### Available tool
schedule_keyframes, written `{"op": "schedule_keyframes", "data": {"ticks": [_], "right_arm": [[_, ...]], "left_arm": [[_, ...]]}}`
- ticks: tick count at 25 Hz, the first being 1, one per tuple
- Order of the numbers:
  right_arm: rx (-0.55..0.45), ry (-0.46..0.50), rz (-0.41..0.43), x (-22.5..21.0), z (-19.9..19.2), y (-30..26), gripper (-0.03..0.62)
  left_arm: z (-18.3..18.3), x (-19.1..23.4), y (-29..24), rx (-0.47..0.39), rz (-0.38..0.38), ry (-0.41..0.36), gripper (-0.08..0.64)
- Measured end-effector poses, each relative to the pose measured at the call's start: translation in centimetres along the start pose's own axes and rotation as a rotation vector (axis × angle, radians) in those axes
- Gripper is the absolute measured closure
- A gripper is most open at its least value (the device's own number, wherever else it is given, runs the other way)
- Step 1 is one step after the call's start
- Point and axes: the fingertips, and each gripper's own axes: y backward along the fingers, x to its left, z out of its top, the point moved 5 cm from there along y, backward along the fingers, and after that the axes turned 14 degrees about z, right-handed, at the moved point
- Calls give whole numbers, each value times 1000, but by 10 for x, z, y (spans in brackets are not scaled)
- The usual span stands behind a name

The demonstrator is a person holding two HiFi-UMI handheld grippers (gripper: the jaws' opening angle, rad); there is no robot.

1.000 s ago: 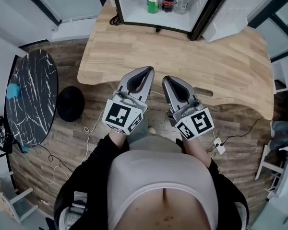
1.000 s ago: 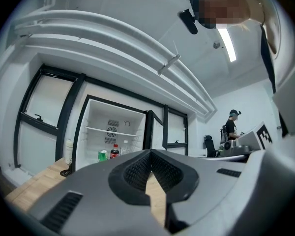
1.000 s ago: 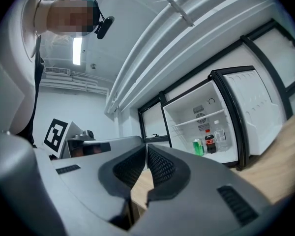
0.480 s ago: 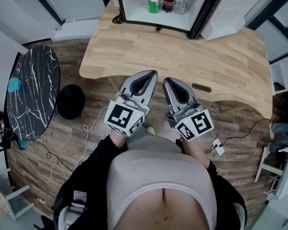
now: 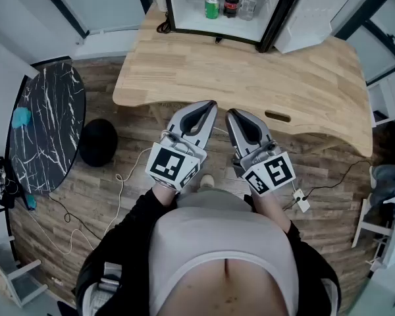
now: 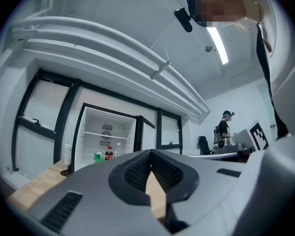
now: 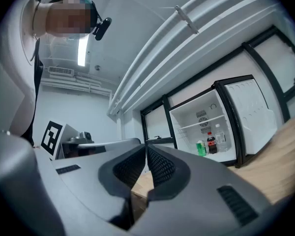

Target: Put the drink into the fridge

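Three drinks stand in the open white fridge (image 5: pixel 184 12) at the table's far side: a green can (image 5: pixel 212 7), a dark cola bottle (image 5: pixel 231 2) and a clear bottle (image 5: pixel 248 5). My left gripper (image 5: pixel 208 105) and right gripper (image 5: pixel 233 114) hover side by side at the wooden table's (image 5: pixel 250 64) near edge, far from the fridge. Both point level at it, shut and empty. The left gripper view has the can (image 6: pixel 98 157) and cola bottle (image 6: pixel 108 154) beyond the shut left gripper (image 6: pixel 151 154). The right gripper view shows the can (image 7: pixel 201 148) and cola bottle (image 7: pixel 211 144) past the shut right gripper (image 7: pixel 146 149).
The fridge door (image 5: pixel 306 18) hangs open to the right. A black marble round table (image 5: pixel 46 130) and a dark round stool (image 5: pixel 97 142) stand left on the wood floor. Cables and a white adapter (image 5: pixel 301 201) lie by my feet. Another person (image 6: pixel 225 127) stands far off.
Both grippers have drawn back together from over the table to its near edge. They stay shut and empty, and the drinks have not moved.
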Motion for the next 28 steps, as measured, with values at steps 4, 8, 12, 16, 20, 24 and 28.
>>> {"op": "schedule_keyframes", "data": {"ticks": [4, 8, 12, 16, 20, 24, 28], "right_arm": [[-8, 0, -6, 25, 1, 0, 560], [-7, -10, -8, 59, -3, -3, 560], [-10, -17, -8, 95, -7, -3, 560], [-9, -12, -12, 132, -9, 0, 560], [-12, -8, -22, 167, -12, 10, 560], [-16, -9, -39, 200, -16, 22, 560], [-17, -6, -63, 222, -18, 34, 560]], "left_arm": [[1, 2, 24, 12, -3, 6, 554], [5, 8, 57, 16, -5, 3, 554], [7, 12, 91, 27, -3, 4, 554], [11, 11, 125, 21, -17, 1, 554], [13, 2, 159, 16, -36, 0, 554], [11, -4, 191, 22, -48, 4, 554], [9, -10, 216, 33, -55, 11, 554]]}}
